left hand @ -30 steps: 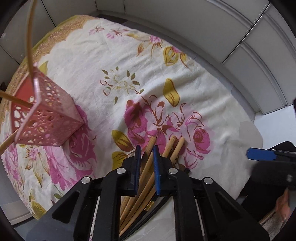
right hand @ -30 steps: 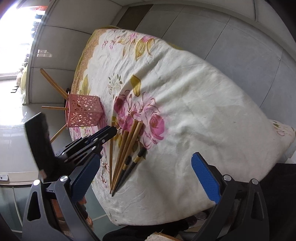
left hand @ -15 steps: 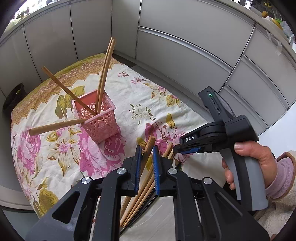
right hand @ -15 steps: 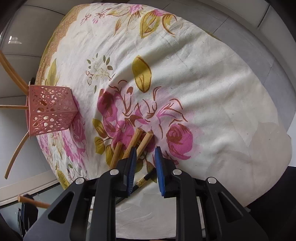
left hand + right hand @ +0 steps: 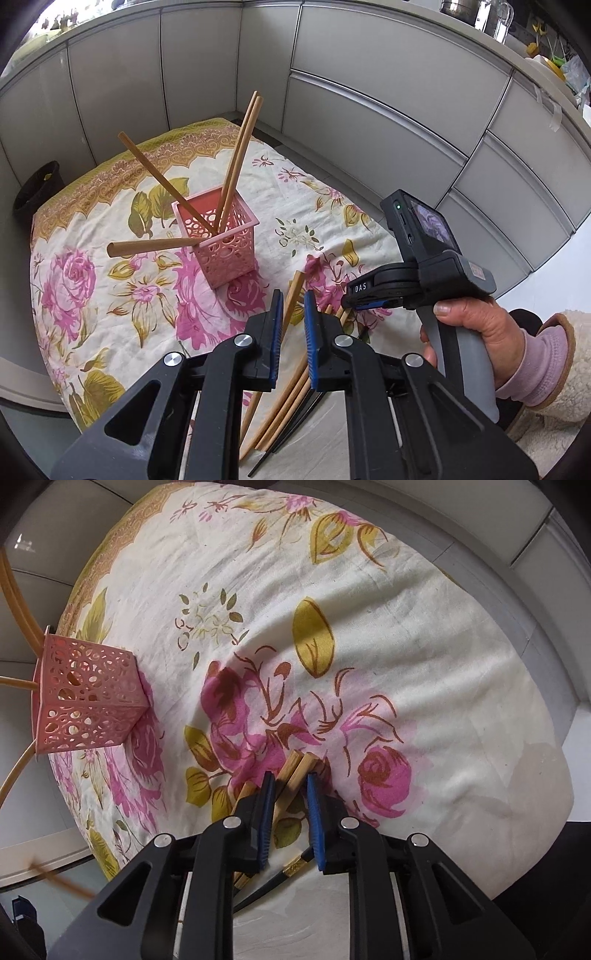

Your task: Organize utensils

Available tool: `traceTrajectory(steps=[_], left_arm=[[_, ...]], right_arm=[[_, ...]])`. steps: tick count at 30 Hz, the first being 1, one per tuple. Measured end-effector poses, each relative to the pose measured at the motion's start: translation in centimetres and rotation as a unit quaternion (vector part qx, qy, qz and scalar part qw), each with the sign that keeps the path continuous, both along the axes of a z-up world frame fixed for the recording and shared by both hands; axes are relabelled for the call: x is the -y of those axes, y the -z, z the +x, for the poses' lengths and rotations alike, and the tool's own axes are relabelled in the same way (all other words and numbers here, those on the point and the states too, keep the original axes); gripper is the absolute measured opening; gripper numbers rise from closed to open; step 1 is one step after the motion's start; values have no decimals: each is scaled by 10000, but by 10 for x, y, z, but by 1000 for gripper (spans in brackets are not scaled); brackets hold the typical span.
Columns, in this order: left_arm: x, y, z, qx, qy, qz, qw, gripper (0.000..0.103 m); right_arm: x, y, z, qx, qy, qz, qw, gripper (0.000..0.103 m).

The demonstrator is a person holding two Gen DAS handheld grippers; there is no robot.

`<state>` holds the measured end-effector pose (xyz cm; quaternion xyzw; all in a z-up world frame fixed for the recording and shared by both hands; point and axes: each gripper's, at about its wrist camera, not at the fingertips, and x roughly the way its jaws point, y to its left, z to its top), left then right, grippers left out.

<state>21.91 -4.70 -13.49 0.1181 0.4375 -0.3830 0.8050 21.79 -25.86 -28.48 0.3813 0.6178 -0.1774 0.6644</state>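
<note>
Right gripper (image 5: 290, 794) jaws just closing around chopsticks (image 5: 295, 775); contact unclear

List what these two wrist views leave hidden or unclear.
- Left wrist view: lower ends of the loose chopsticks, behind the left gripper.
- Left wrist view: right gripper fingertips, behind its body.
- Right wrist view: holder opening, turned away.
- Right wrist view: which chopstick the right gripper pinches, hidden by fingers.

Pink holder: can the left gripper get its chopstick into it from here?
Probably yes. The left gripper, shut on a wooden chopstick, has only open floral cloth between it and the pink holder. Four chopsticks already lean in the holder, but part of its mouth looks free.
</note>
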Motion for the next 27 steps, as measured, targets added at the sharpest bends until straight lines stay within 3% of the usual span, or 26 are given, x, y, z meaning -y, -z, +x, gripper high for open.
traceTrajectory(steps=[8, 12, 16, 21, 27], left_arm=[[-4, -8, -14, 117, -165, -22, 9998, 11], [10, 9, -12, -152, -56, 203, 9997, 11], [44, 48, -3, -493, 197, 868, 9948, 12], [75, 96, 25, -908, 292, 1490, 9842, 32], [107, 126, 55, -1057, 499, 2335, 9653, 34]], right_arm=[[-7, -14, -26, 807, -130, -33, 9966, 13], [0, -14, -37, 736, 14, 129, 9972, 13], [17, -11, -44, 578, 322, 207, 9976, 12], [30, -5, -45, 335, 480, 287, 9979, 11], [43, 7, -51, 196, 623, 652, 9957, 12]])
